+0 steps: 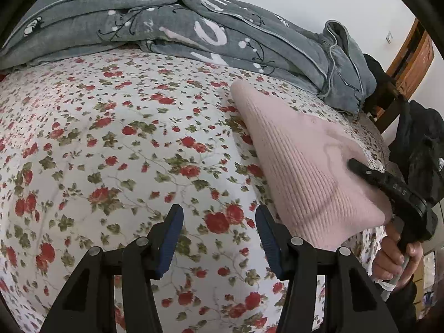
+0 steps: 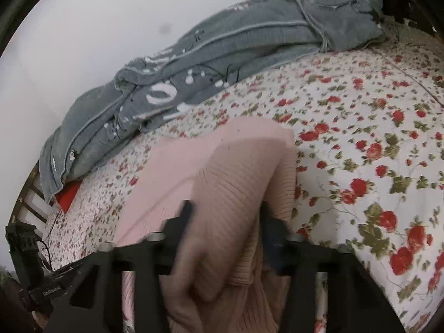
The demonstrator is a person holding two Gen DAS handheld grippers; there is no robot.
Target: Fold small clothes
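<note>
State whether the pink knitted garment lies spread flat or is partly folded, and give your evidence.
Partly folded: a flap of the pink knitted garment is lifted between the right gripper fingers and doubles over the layer lying flat on the floral sheet.

The left hand-held gripper point(image 1: 219, 233) points steeply down, its two blue-padded fingers point(image 1: 173, 238) standing apart with nothing between them. The right hand-held gripper point(image 2: 226, 222) also tilts down, its fingers on either side of a bunched fold of pink knit point(image 2: 236, 188); blur hides whether the pads press on it. In the left wrist view, a bare hand point(image 1: 396, 263) wraps the right gripper's handle from below.
</note>
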